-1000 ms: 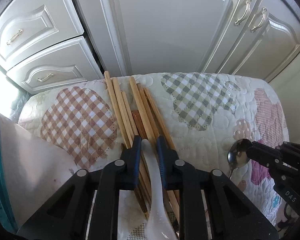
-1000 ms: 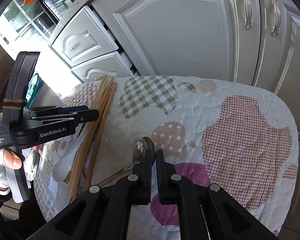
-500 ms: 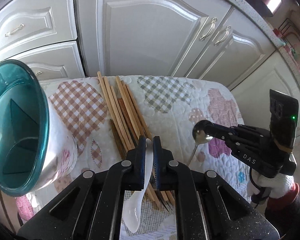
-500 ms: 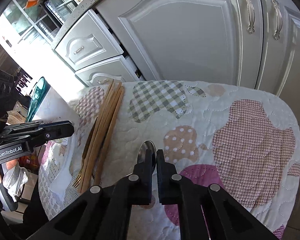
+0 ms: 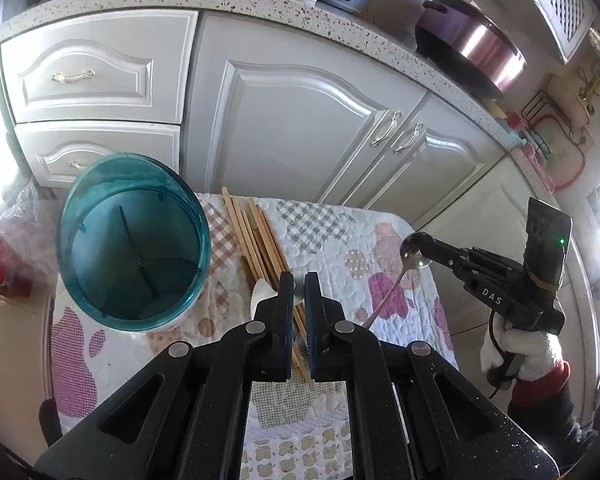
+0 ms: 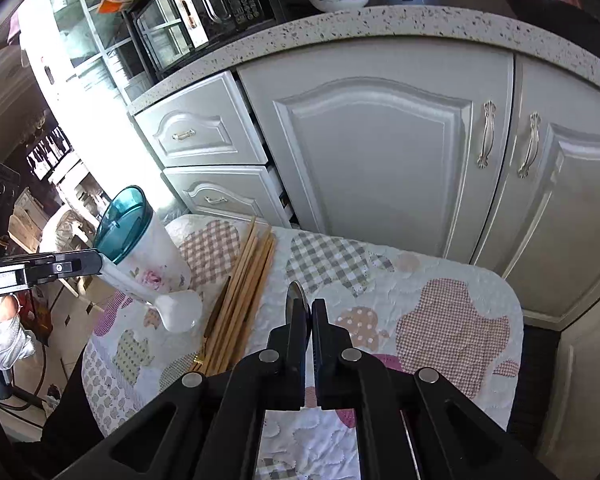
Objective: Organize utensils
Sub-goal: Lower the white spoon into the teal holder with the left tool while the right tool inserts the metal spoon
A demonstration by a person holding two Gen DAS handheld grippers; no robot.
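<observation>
My left gripper (image 5: 296, 294): squeezed shut on the white spoon (image 5: 260, 296). Its jaws have just closed tighter, and the spoon's handle is between them.
White spoon: up in the air above the quilt (image 5: 340, 240). Its round end hangs out to the left of my fingers, near the cup holder.
My right gripper (image 6: 310, 314): squeezed shut on the metal spoon (image 6: 296, 296).
Metal spoon: also up in the air, over the right half of the quilt. Its round end sticks out past my fingertips. From the left camera, its thin handle hangs down below the gripper.
Cup holder (image 5: 204, 236): white with a blue-green rim. It stands by the left edge of the quilt, just left of my left gripper. Its mouth is open to the top.
Chopsticks (image 5: 256, 236): a wooden bunch lying flat on the quilt. They start at the far edge and run toward me, between the cup holder and the metal spoon.
My hands: the right hand (image 5: 516, 344) wears a white glove.
</observation>
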